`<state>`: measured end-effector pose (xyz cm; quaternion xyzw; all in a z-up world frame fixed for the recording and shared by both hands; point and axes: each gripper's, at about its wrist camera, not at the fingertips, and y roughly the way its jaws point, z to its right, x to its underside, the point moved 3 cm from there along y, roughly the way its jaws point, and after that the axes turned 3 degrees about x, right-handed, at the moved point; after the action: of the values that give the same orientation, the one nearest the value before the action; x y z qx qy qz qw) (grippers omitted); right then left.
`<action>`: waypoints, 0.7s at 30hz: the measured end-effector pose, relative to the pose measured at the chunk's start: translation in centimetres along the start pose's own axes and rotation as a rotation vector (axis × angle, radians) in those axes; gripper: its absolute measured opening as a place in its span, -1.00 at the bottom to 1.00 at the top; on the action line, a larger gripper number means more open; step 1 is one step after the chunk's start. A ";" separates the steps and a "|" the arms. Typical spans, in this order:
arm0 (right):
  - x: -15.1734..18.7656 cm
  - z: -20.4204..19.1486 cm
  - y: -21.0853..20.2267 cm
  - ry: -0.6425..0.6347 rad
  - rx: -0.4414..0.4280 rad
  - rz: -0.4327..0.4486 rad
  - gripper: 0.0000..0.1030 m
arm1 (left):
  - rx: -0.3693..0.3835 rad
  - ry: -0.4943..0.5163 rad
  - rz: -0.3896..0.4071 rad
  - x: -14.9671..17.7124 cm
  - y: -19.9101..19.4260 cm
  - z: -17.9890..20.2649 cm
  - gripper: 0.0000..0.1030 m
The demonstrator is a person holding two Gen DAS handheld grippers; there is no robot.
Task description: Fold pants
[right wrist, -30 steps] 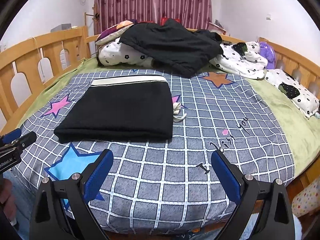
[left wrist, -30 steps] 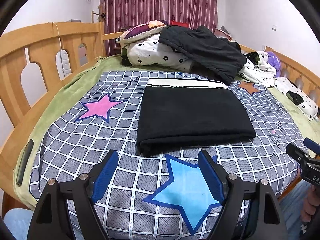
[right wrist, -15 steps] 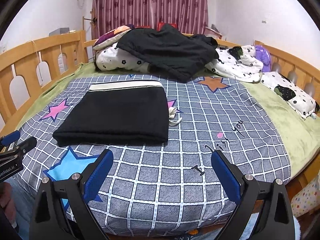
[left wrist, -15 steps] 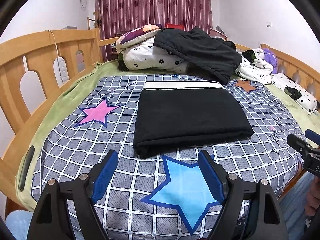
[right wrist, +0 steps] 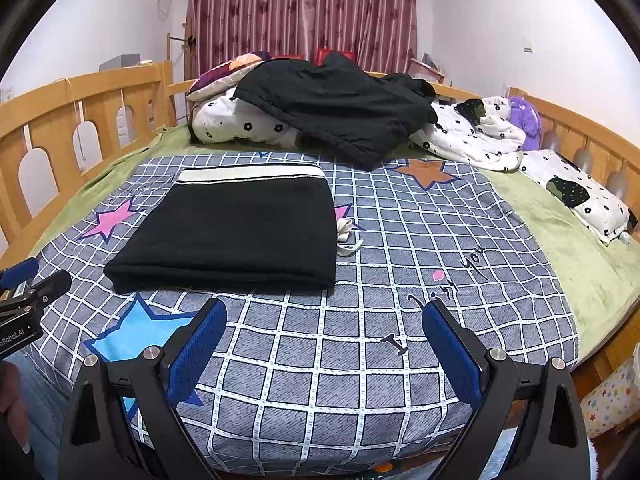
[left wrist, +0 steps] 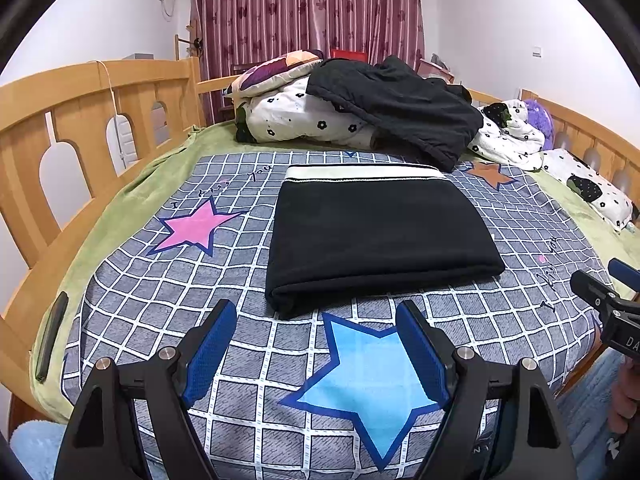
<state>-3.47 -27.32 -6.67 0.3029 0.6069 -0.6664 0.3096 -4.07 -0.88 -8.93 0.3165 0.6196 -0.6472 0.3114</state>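
Observation:
Black pants (left wrist: 380,236) (right wrist: 236,232) lie folded into a neat rectangle on the checked bedspread (left wrist: 240,280), their white waistband (left wrist: 360,172) at the far side. A white drawstring (right wrist: 348,240) sticks out at their right edge. My left gripper (left wrist: 316,312) hovers open just short of the pants' near fold, over a blue star, with nothing between its blue pads. My right gripper (right wrist: 324,312) is open too, over bare bedspread to the right of the pants. Each gripper shows at the edge of the other's view.
A pile of dark clothes (left wrist: 400,108) rests on flowered bedding (left wrist: 304,120) at the head of the bed. Wooden rails (left wrist: 80,120) run along both sides. A dark flat object (left wrist: 52,336) lies at the left bed edge. A hand (left wrist: 624,396) shows at the right.
Both views have tilted up slightly, so the bed and pants sit a little lower in frame. The pants have not moved and both grippers stay open.

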 end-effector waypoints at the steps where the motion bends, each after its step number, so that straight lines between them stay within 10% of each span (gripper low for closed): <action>1: 0.0 0.0 0.0 -0.001 0.000 0.000 0.88 | -0.001 0.002 0.000 0.0 0.0 0.0 0.56; 21: 0.2 0.3 0.2 -0.001 0.004 -0.002 0.88 | -0.002 -0.003 -0.005 0.1 0.1 -0.1 0.56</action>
<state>-3.44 -27.64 -6.87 0.3025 0.6058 -0.6681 0.3084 -4.04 -0.79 -9.06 0.3137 0.6207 -0.6479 0.3108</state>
